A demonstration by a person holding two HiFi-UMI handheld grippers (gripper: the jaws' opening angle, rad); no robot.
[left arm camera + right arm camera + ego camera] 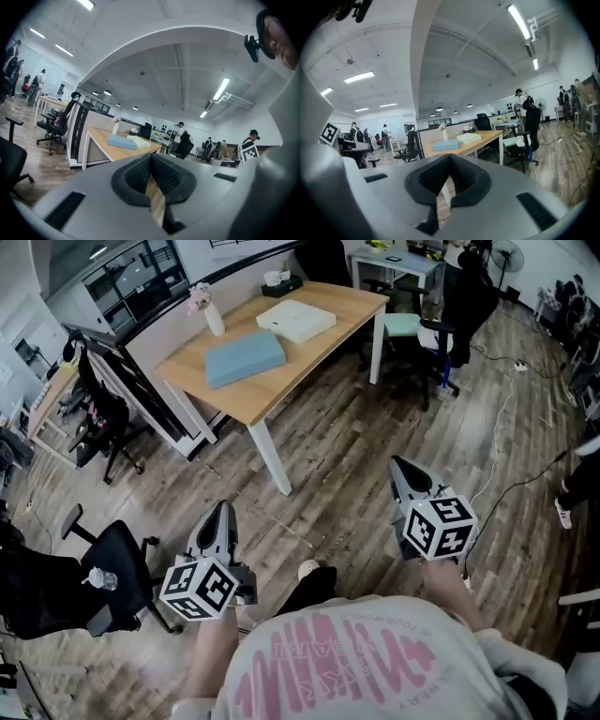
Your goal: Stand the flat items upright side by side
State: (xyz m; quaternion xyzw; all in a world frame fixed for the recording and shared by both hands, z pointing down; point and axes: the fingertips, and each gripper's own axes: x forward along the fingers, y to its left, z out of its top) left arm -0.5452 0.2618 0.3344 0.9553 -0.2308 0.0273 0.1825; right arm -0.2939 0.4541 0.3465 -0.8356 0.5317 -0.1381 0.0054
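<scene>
Blue slab (245, 359) flat, long axis along table (352, 307), cream slab (296, 320) beside (L gripper (222, 512), R gripper (401, 468) jaws closed)

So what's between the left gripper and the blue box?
Between the left gripper and the blue box there is only bare floor, then the table edge. The head view shows it.

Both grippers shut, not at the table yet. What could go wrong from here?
1. Blue slab and cream box lie flat on the table; with no edge raised, fingers may just shove them.
2. The vase stands close by the blue slab; tipping the slab up could topple it.
3. A floor cable runs at the right: trip hazard.
</scene>
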